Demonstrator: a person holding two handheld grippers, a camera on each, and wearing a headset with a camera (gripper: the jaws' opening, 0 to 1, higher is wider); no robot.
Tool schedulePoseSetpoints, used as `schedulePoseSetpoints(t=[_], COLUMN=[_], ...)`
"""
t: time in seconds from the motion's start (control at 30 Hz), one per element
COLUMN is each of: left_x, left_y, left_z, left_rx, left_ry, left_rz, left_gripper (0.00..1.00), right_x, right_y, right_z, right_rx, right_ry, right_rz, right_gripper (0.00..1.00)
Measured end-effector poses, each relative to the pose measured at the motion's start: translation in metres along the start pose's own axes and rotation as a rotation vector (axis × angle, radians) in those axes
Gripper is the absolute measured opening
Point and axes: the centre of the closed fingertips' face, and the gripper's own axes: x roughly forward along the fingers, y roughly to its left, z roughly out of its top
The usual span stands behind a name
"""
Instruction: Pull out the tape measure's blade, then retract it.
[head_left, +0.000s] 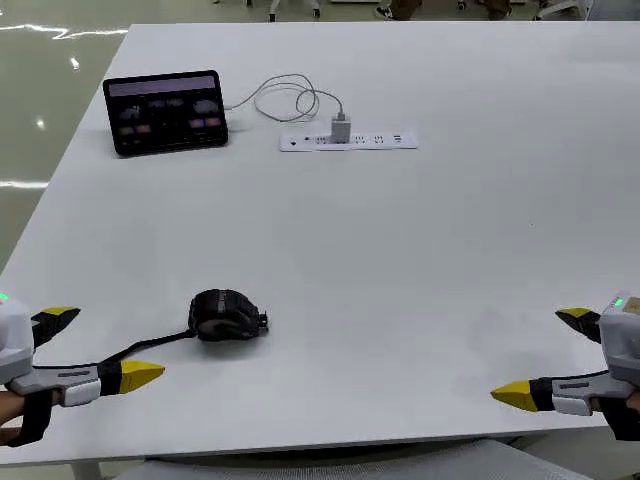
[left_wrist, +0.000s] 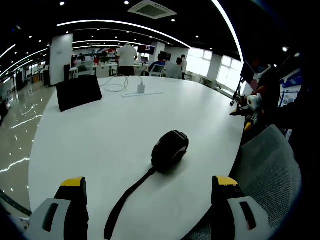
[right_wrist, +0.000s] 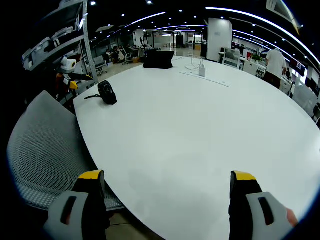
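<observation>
The white desk (head_left: 400, 260) is carrying everything. The left gripper (head_left: 108, 343) is hovering just left of the tape measure (head_left: 226, 315), its yellow-tipped fingers spread wide and holding nothing. The right gripper (head_left: 538, 355) is hanging well to the right of the tape measure, its fingers likewise wide and empty. A dark tablet (head_left: 166, 112) is standing propped far behind the tape measure, and a white power strip (head_left: 348, 141) is lying behind and to its right. The tape measure, a rounded black case, is lying on the near part of the desk with its long axis running left to right. Its black strap (head_left: 150, 347) is trailing from the case towards the left gripper.
</observation>
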Motion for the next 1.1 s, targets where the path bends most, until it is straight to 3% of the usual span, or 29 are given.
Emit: schedulePoseSetpoints(t=[0.07,0.17,0.27,0.4,0.5,0.57,0.73,0.8,0.9,1.1], left_x=[0.003,0.008,0.014,0.023,0.033,0.041,0.056,0.060,0.068,0.085], left_y=[-0.002,-0.009,-0.009,-0.014,-0.018,-0.024,-0.026,-0.026,-0.030,-0.031], left_z=[0.001,-0.001,0.000,-0.005,-0.007,-0.002,0.006,0.005,0.009,0.020], left_rx=[0.018,0.031,0.062,0.051,0.108,0.144,0.217,0.267,0.361,0.467], left_ry=[0.005,0.038,0.048,0.098,0.145,0.141,0.172,0.212,0.237,0.293], left_rz=[-0.013,-0.074,-0.079,-0.124,-0.157,-0.198,-0.228,-0.248,-0.307,-0.360], left_gripper=[1.00,1.00,1.00,1.00,1.00,1.00,1.00,1.00,0.97,0.93], right_x=[0.001,0.006,0.012,0.024,0.038,0.046,0.063,0.068,0.078,0.093], right_y=[0.000,0.003,0.010,0.017,0.026,0.030,0.040,0.043,0.048,0.062], right_z=[0.002,0.006,0.009,0.018,0.028,0.035,0.054,0.059,0.067,0.079], right_rx=[-0.005,-0.026,-0.053,-0.080,-0.087,-0.113,-0.137,-0.147,-0.176,-0.234], right_ry=[0.000,0.001,0.017,0.014,0.020,0.022,0.010,0.009,0.007,0.014], right_rz=[0.000,0.017,0.052,0.084,0.129,0.142,0.175,0.188,0.211,0.256], right_gripper=[1.00,0.99,0.96,0.96,0.94,0.94,0.95,0.95,0.98,1.00])
